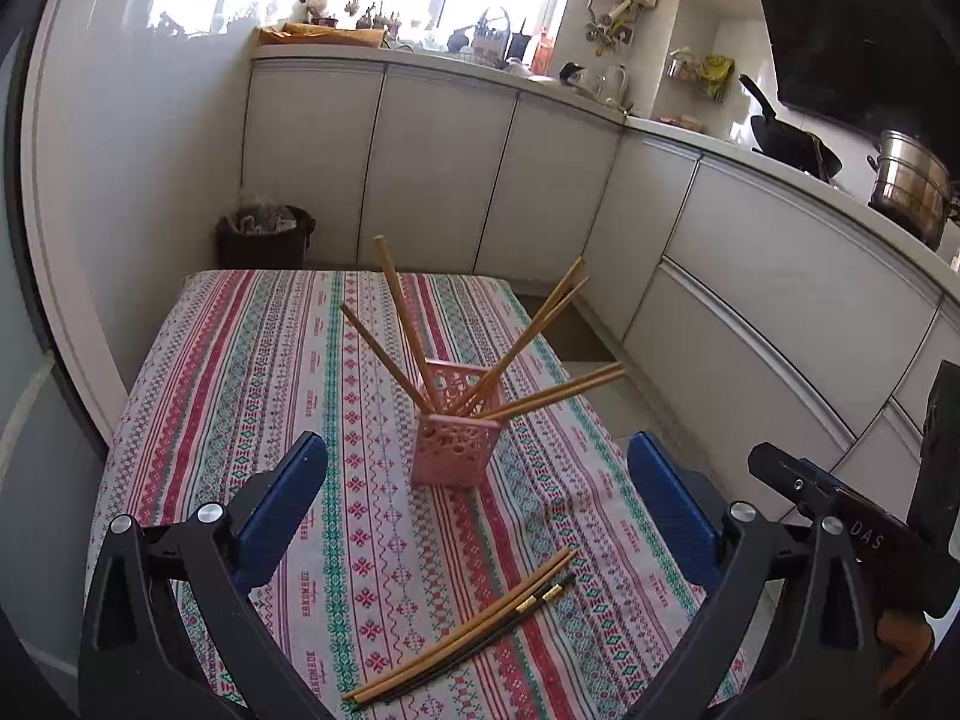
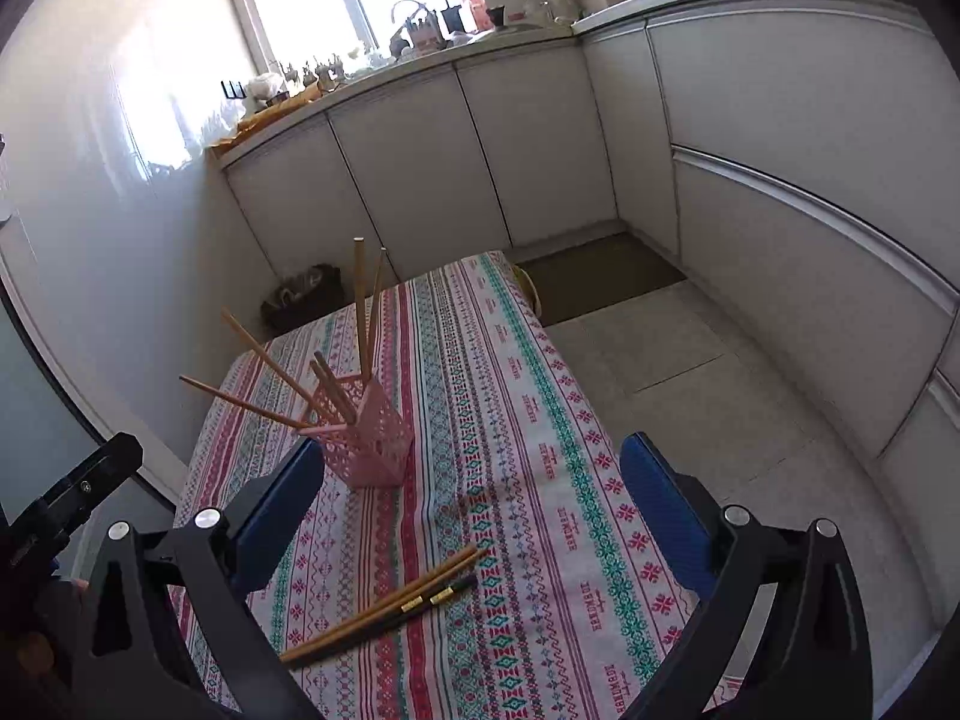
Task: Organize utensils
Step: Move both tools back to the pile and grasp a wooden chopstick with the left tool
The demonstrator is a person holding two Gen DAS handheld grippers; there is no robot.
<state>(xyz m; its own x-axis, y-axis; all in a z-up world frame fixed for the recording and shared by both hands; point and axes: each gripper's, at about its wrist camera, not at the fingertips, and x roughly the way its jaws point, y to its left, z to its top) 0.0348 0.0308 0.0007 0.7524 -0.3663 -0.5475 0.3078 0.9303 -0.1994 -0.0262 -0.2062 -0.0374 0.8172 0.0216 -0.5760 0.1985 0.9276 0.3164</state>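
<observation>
Chopsticks (image 2: 384, 612) lie before pink holder (image 2: 375, 441)

Pink holder (image 1: 457, 447) upright — four chopsticks (image 1: 465, 630) lying loose.

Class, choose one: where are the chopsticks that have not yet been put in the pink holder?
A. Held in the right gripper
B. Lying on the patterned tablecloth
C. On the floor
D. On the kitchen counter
B: the loose chopsticks lie flat on the tablecloth, nearer the cameras than the pink holder, and touch neither gripper.
</observation>
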